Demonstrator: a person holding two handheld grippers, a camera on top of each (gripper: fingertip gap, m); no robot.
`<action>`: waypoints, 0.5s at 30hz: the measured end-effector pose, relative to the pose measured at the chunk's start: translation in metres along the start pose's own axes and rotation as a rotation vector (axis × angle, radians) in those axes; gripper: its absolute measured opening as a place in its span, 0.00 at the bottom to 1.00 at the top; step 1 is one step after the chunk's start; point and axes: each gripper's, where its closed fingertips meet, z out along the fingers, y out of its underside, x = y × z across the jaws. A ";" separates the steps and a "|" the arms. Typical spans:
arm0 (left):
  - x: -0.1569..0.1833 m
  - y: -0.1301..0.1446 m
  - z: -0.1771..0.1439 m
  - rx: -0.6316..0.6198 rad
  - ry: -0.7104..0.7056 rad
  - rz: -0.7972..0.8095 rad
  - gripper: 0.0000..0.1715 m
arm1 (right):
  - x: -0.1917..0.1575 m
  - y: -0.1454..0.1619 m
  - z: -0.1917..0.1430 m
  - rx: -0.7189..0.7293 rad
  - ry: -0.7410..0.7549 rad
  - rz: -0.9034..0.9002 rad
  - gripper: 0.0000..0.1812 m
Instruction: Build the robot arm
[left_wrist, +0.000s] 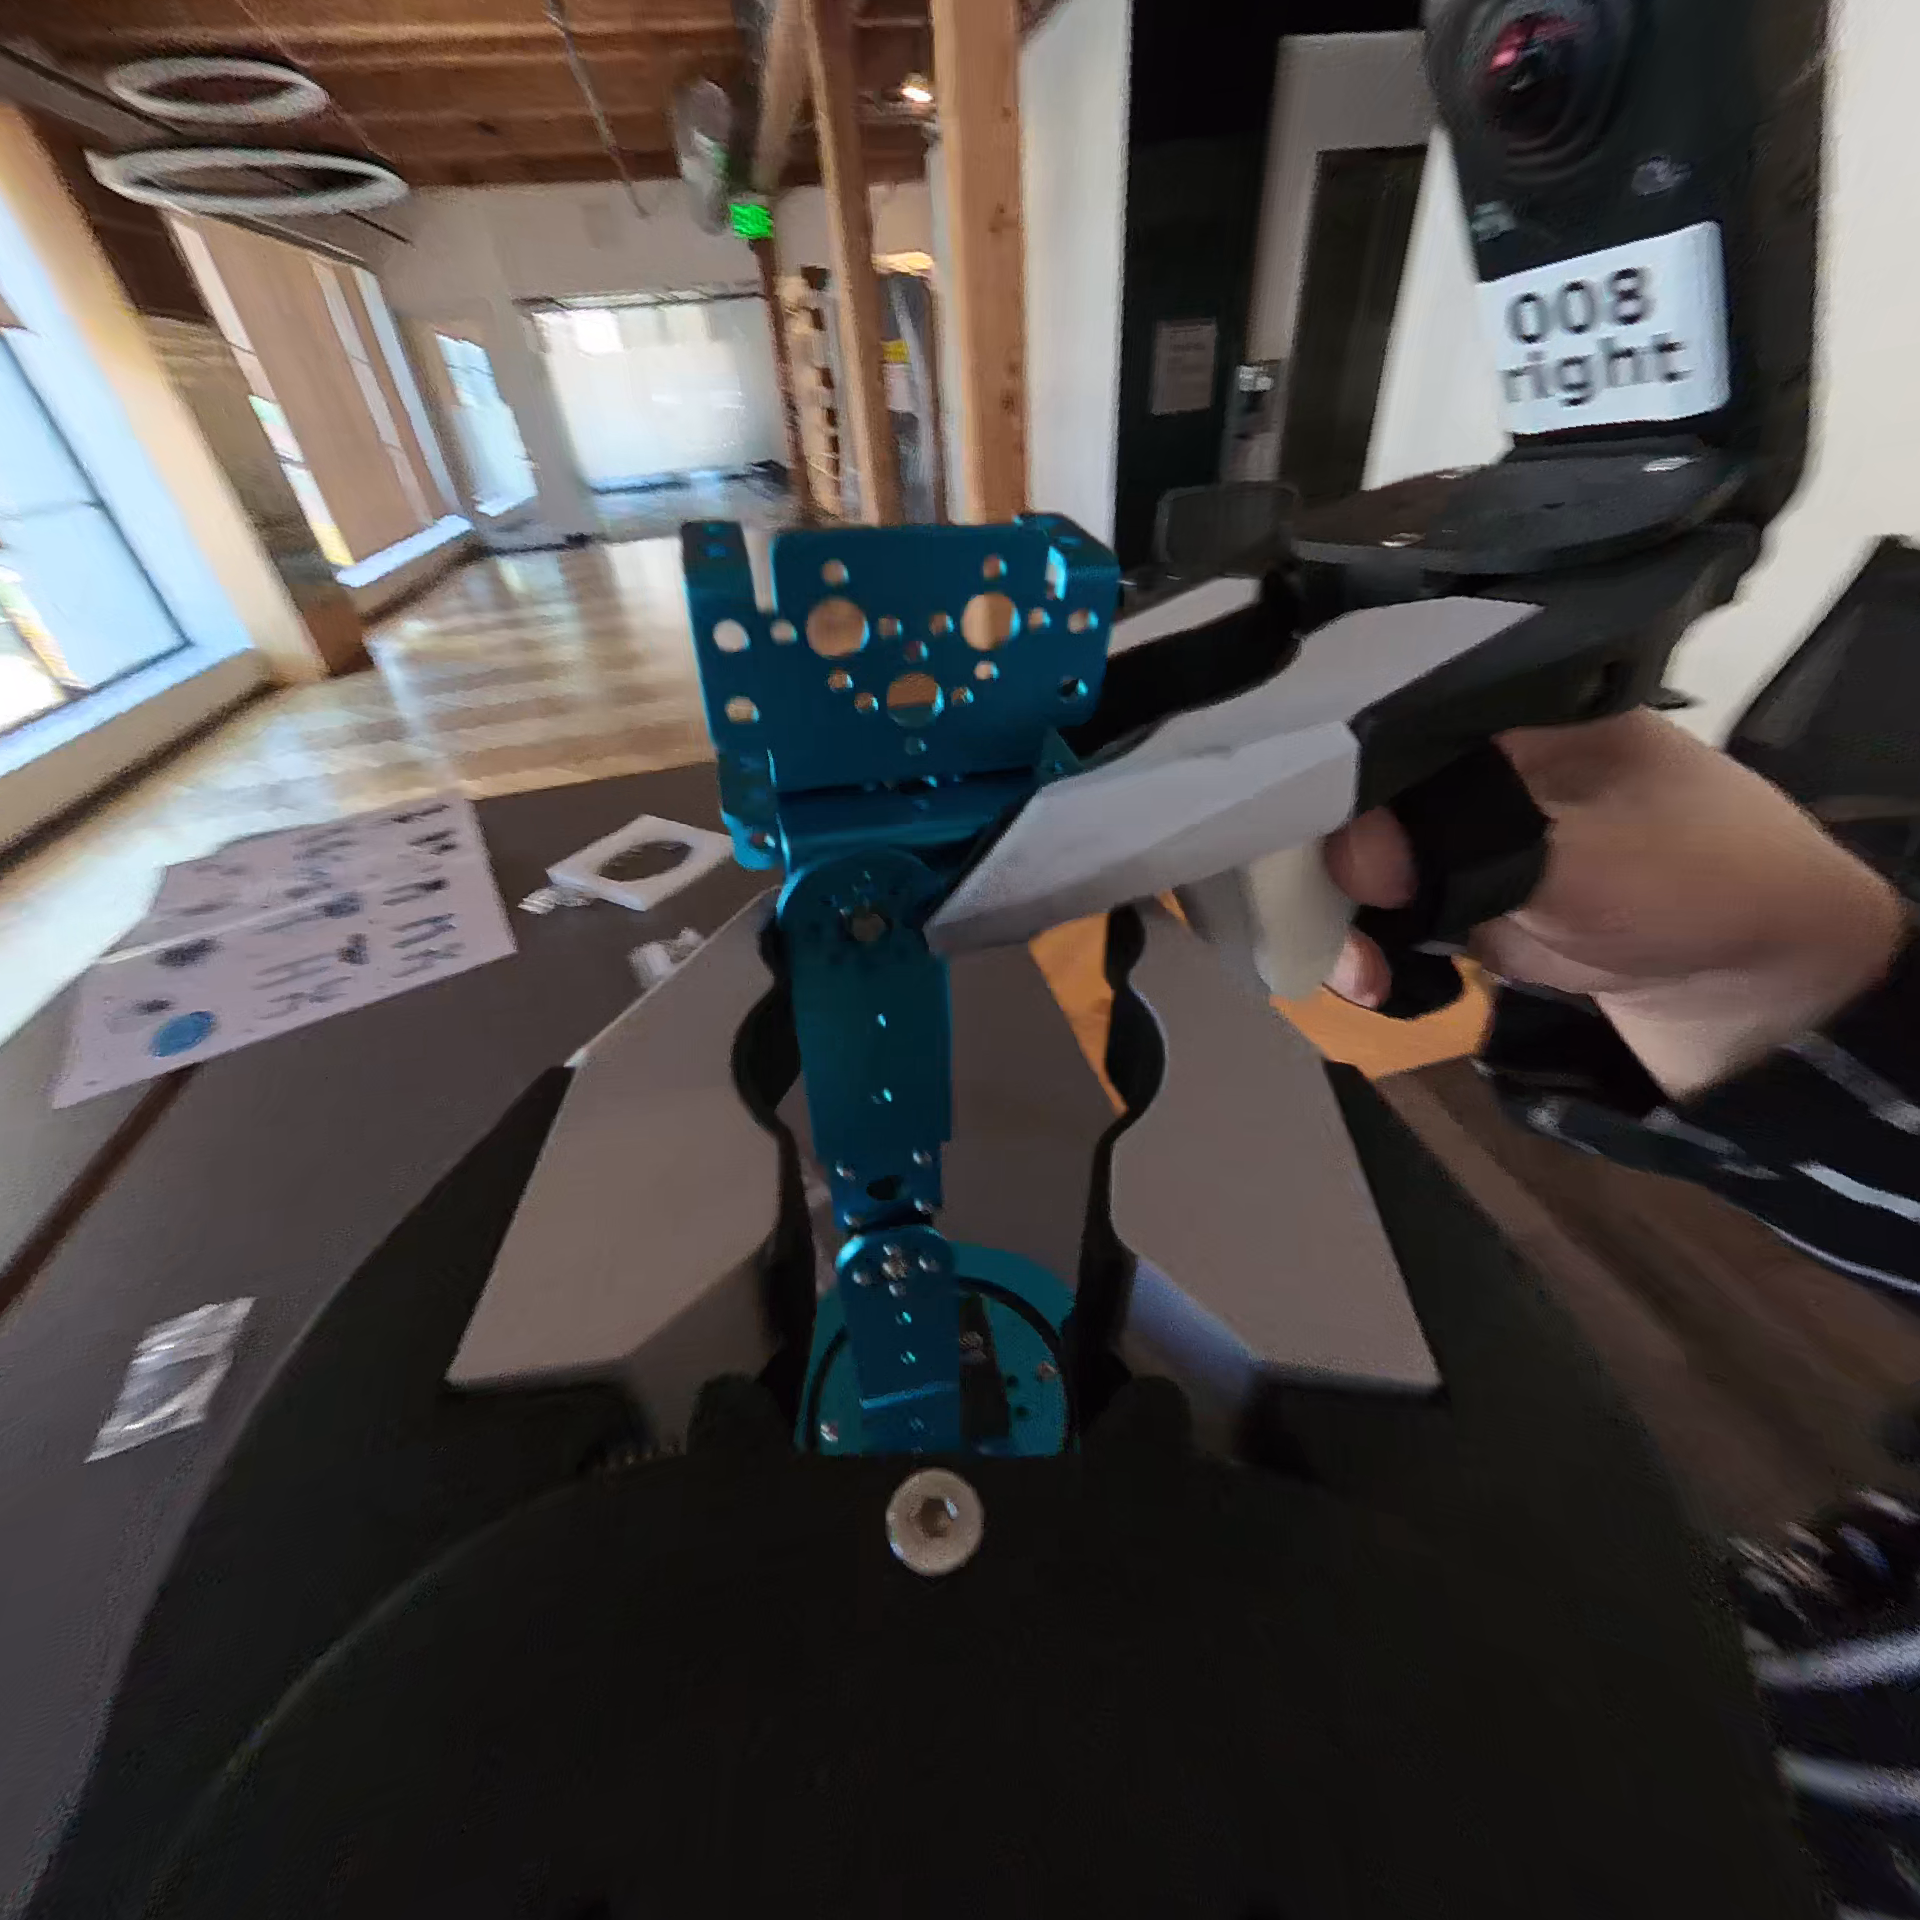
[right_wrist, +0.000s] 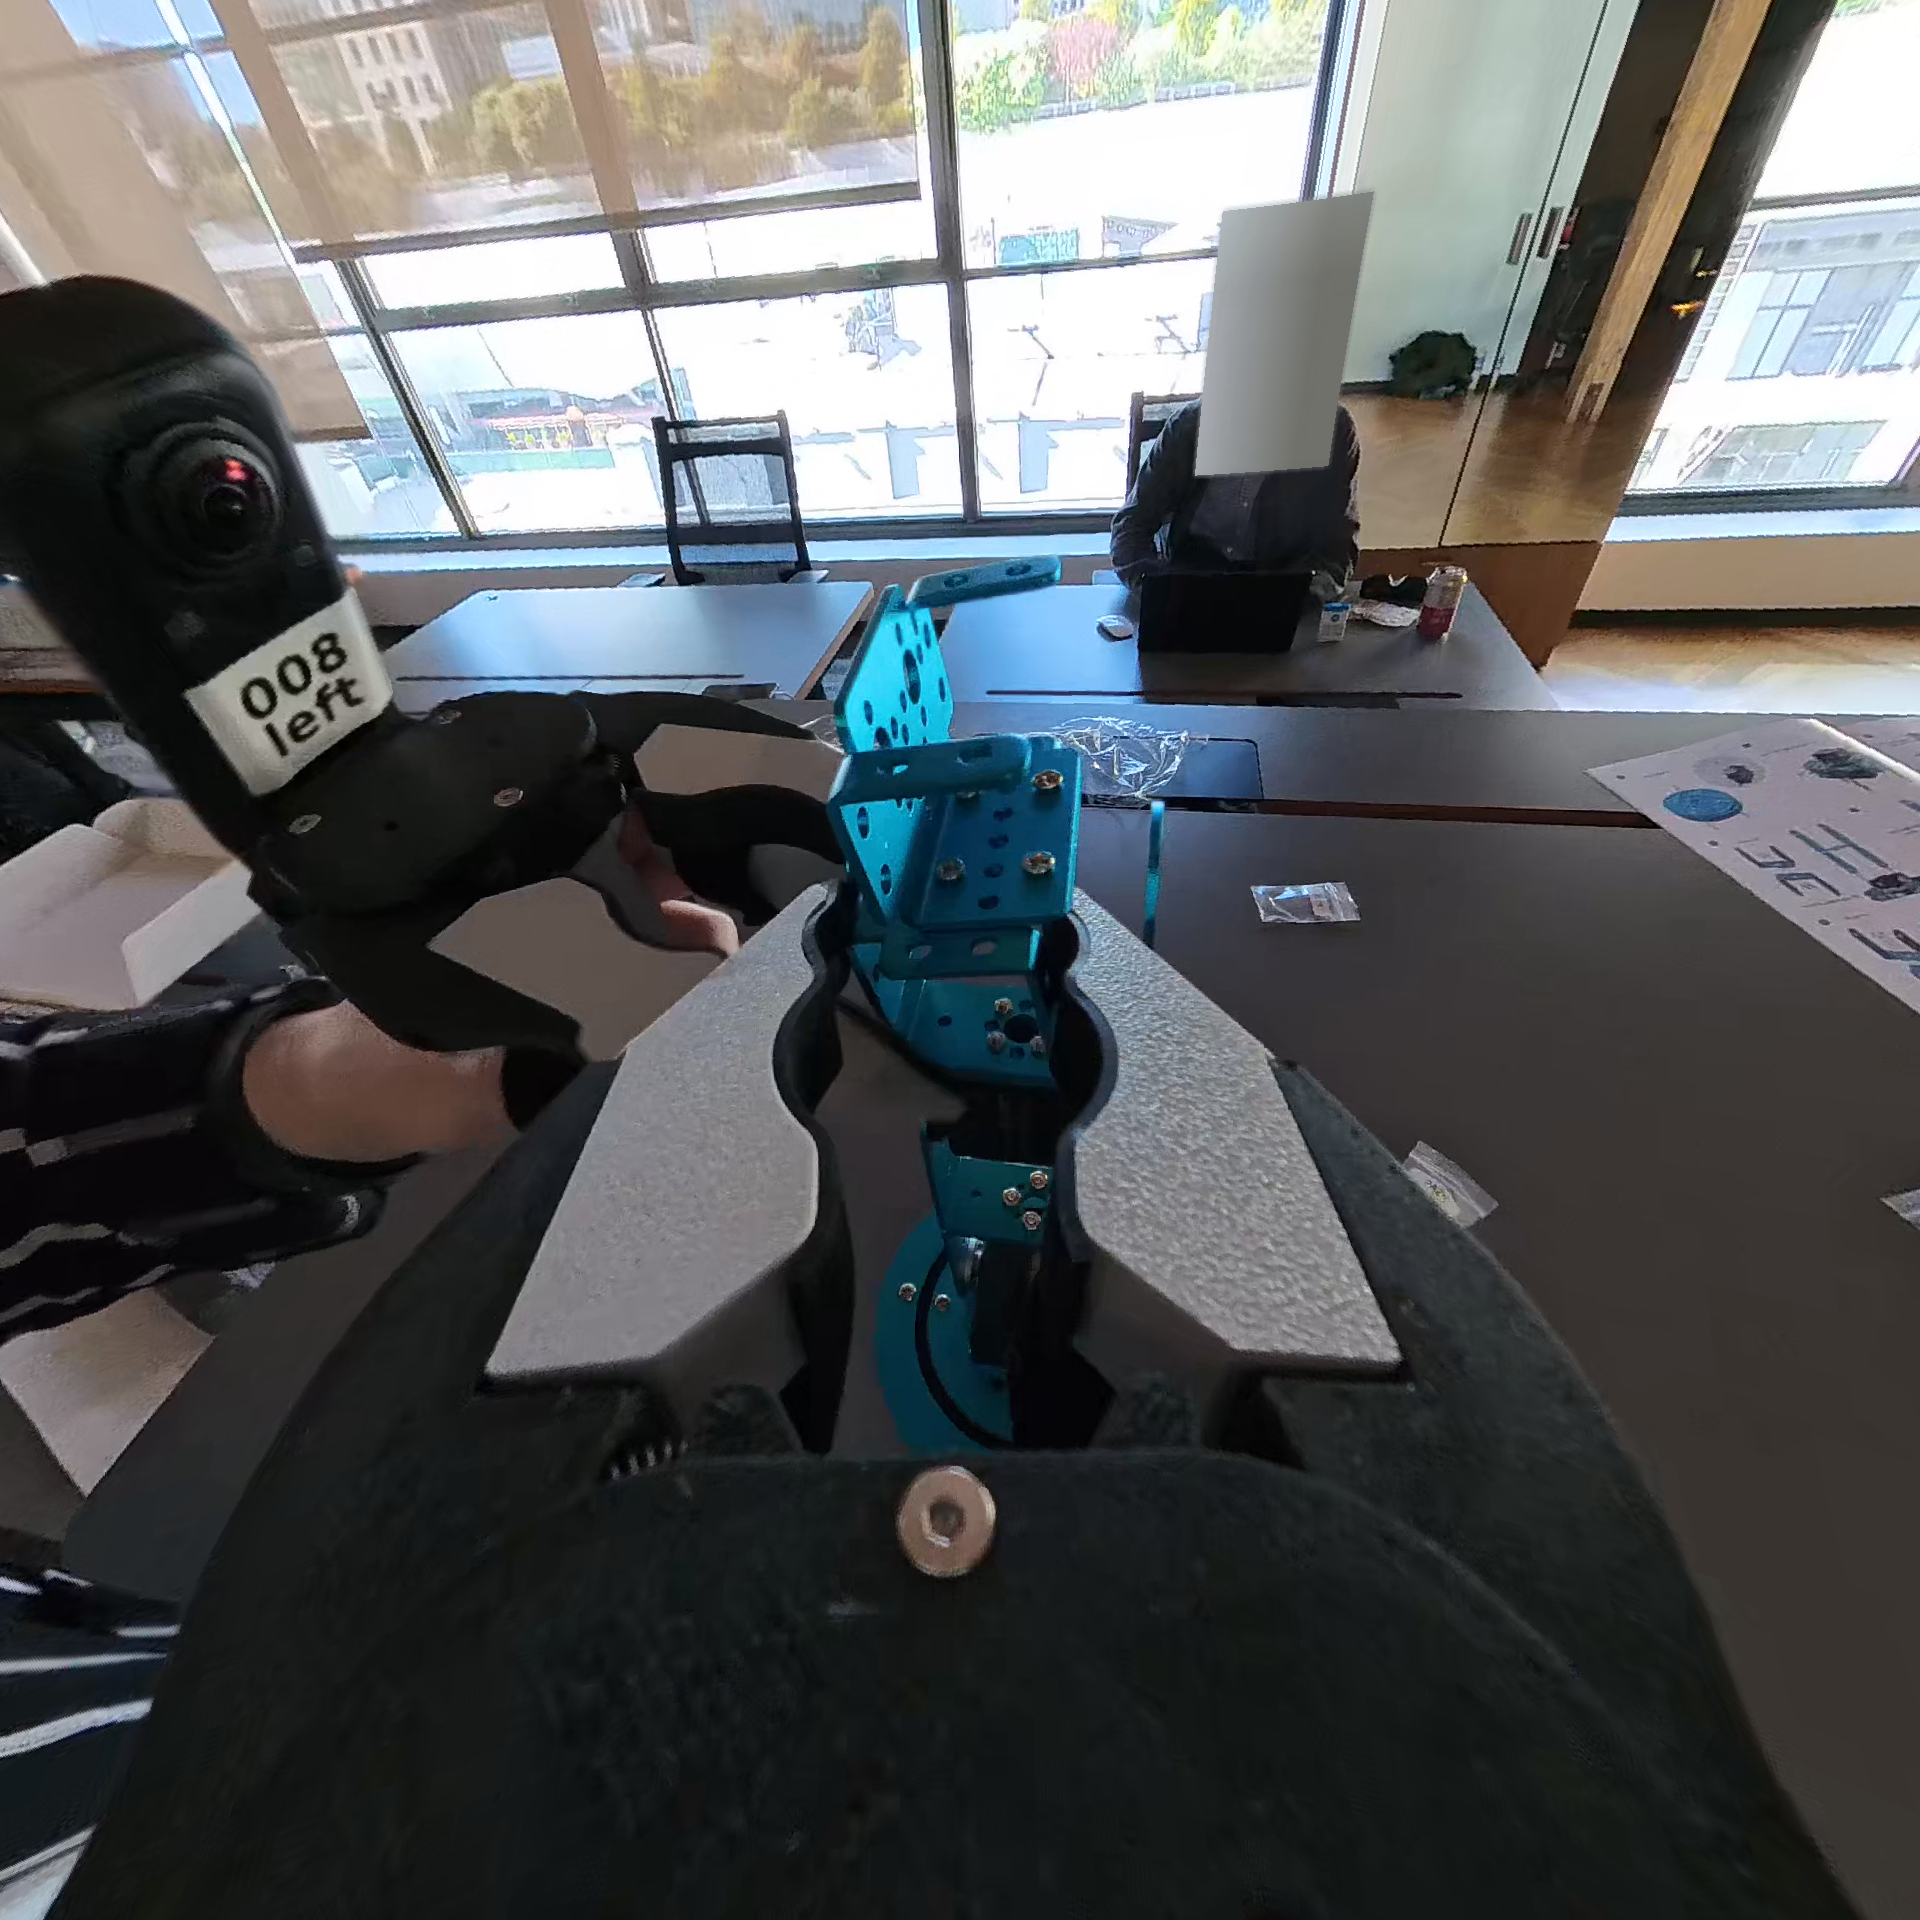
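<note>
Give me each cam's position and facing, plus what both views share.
Left wrist view: sits on the left gripper, looks along its fingers at the blue bracket assembly; a hand shows.
Right wrist view: sits on the right gripper, faces windows; a hand shows.
Shared: the assembly, dark table, both grippers.

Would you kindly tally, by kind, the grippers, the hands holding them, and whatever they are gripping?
Grippers: 2, the left gripper and the right gripper
Hands: 2, the left hand and the right hand
Blue metal bracket assembly: 1, between the fingers of both grippers
Total: 5
</note>
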 end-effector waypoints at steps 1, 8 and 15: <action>0.003 0.003 -0.004 -0.011 0.042 -0.020 0.35 | 0.000 0.000 0.000 0.005 -0.007 0.007 0.20; -0.017 -0.014 -0.045 0.118 0.250 -0.187 0.23 | -0.001 0.005 0.001 0.020 -0.027 0.027 0.19; -0.019 0.000 -0.035 -0.029 0.391 -0.091 0.13 | -0.001 0.005 0.000 -0.007 -0.021 0.027 0.19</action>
